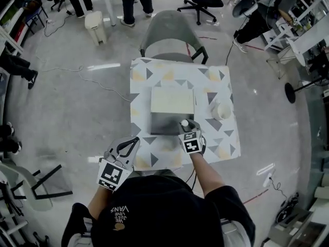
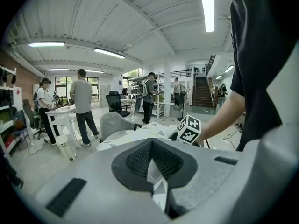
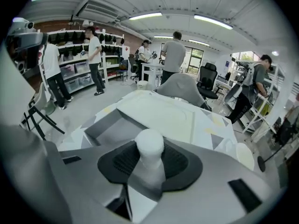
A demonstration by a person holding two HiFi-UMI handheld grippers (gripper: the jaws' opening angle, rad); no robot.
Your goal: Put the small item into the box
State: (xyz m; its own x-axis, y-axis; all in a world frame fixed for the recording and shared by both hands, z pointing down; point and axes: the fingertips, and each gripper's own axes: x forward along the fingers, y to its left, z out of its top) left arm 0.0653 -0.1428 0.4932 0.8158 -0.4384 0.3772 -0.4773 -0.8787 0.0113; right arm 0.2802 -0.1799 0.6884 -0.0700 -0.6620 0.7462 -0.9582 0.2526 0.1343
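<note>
Box (image 3: 112, 129) open; item (image 3: 149, 146) in R gripper's (image 3: 150, 171) jaws.

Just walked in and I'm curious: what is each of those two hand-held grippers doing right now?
Left gripper: jaws closed, nothing between them.
Right gripper: jaws closed on a small white round-topped item.

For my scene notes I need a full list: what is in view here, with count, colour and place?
table: one, white cloth with grey and yellow triangles, centre
box: one, grey, open, middle of table
lid: one, cream, box's far side
small item: one, white, by box's near right corner
round object: one, white, table's right side
chair: one, grey, behind table
bin: one, white, floor
people: several, around room
left gripper: jaws together, empty
right gripper: shut on small item
</note>
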